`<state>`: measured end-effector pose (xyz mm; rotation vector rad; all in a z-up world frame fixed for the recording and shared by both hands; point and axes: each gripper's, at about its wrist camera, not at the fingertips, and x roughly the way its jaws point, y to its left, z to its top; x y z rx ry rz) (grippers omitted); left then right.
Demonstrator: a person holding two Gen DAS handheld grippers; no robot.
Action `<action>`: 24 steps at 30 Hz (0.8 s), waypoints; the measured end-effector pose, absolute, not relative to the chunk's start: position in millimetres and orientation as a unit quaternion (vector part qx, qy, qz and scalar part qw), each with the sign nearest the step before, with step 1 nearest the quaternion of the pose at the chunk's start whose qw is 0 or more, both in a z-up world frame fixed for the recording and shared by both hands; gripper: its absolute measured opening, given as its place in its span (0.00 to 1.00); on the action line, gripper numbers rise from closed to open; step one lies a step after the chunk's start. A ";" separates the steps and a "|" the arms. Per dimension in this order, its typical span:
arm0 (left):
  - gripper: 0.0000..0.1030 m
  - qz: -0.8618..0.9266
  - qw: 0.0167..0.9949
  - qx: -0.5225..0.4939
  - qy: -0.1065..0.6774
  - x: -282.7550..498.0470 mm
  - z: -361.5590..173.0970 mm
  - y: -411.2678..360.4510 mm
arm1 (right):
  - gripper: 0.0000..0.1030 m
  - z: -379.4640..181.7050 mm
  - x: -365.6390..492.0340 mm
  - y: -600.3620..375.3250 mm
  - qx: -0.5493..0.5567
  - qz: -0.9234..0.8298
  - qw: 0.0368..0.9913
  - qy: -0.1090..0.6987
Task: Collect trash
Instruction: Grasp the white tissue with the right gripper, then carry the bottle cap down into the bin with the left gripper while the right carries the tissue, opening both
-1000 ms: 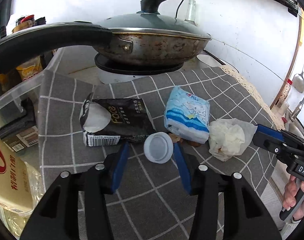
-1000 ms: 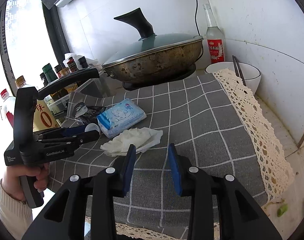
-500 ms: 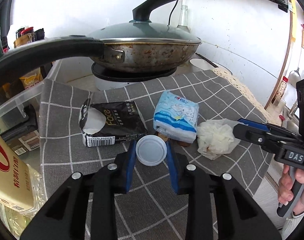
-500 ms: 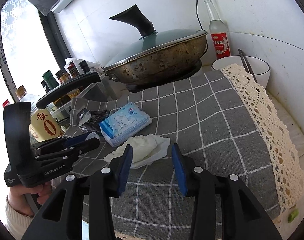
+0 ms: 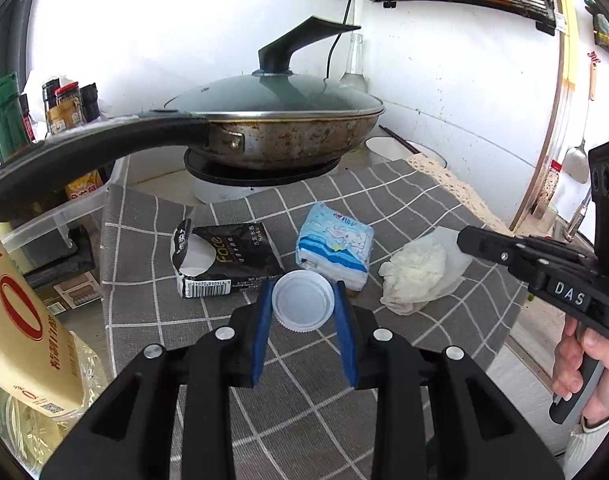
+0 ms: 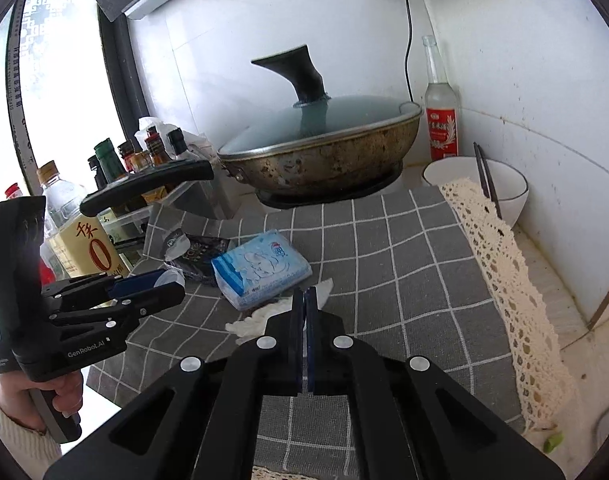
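My left gripper (image 5: pixel 303 300) is shut on a white plastic lid (image 5: pixel 303 301), held just above the grey checked cloth (image 5: pixel 316 392). Behind it lie a torn black wrapper (image 5: pixel 224 258) and a blue tissue pack (image 5: pixel 334 245). A crumpled white tissue (image 5: pixel 418 270) lies to the right. My right gripper (image 6: pixel 303 300) is shut on the edge of that tissue (image 6: pixel 260 318). From the right wrist view the left gripper (image 6: pixel 160 292) shows at left with the lid (image 6: pixel 170 278), and the tissue pack (image 6: pixel 260 276) lies ahead.
A lidded wok (image 5: pixel 280 128) stands on a burner behind the trash, its long handle (image 5: pixel 84 160) reaching left. Bottles (image 6: pixel 116 160) and an oil jug (image 6: pixel 80 236) stand left. A white bowl with chopsticks (image 6: pixel 480 184) and a glass bottle (image 6: pixel 440 120) stand at the back right.
My left gripper closed on the white lid and lifted slightly. My right gripper moved forward to the crumpled tissue and shut on its edge.
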<state>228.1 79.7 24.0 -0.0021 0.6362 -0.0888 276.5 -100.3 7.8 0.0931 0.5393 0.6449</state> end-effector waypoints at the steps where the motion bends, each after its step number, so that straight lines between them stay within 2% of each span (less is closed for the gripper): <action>1: 0.31 -0.046 0.950 -0.001 0.310 224.2 26.1 77.9 | 0.01 12.2 271.5 -102.2 0.042 0.313 0.914 0.256; 7: 0.31 -0.063 0.951 -0.001 0.302 196.9 32.6 59.6 | 0.01 32.1 240.4 -119.8 0.035 0.307 0.923 0.229; 11: 0.31 -0.069 0.951 0.000 0.300 183.7 34.2 49.5 | 0.01 25.4 243.0 -123.1 0.027 0.318 0.909 0.269; 12: 0.31 -0.070 0.952 0.000 0.299 180.4 34.4 47.2 | 0.08 21.5 245.2 -124.0 0.032 0.307 0.911 0.274; 13: 0.31 -0.072 0.951 0.001 0.299 178.1 34.6 45.3 | 0.26 16.9 249.2 -124.8 0.037 0.295 0.911 0.284; 14: 0.31 -0.074 0.951 0.003 0.299 175.6 35.1 43.6 | 0.39 11.9 253.8 -125.7 0.046 0.289 0.909 0.296; 15: 0.31 -0.074 0.952 0.004 0.298 174.4 35.1 42.3 | 0.58 8.1 256.0 -127.3 0.057 0.287 0.908 0.300; 21: 0.31 -0.073 0.952 0.005 0.296 175.9 35.9 47.0 | 0.60 -1.5 272.4 -118.8 0.080 0.296 0.899 0.312; 23: 0.31 -0.074 0.953 0.003 0.295 177.7 35.6 48.7 | 0.51 -4.2 280.2 -112.0 0.082 0.292 0.898 0.319; 24: 0.31 -0.075 0.953 0.002 0.295 178.2 35.2 49.6 | 0.41 -6.2 284.8 -107.6 0.077 0.284 0.899 0.325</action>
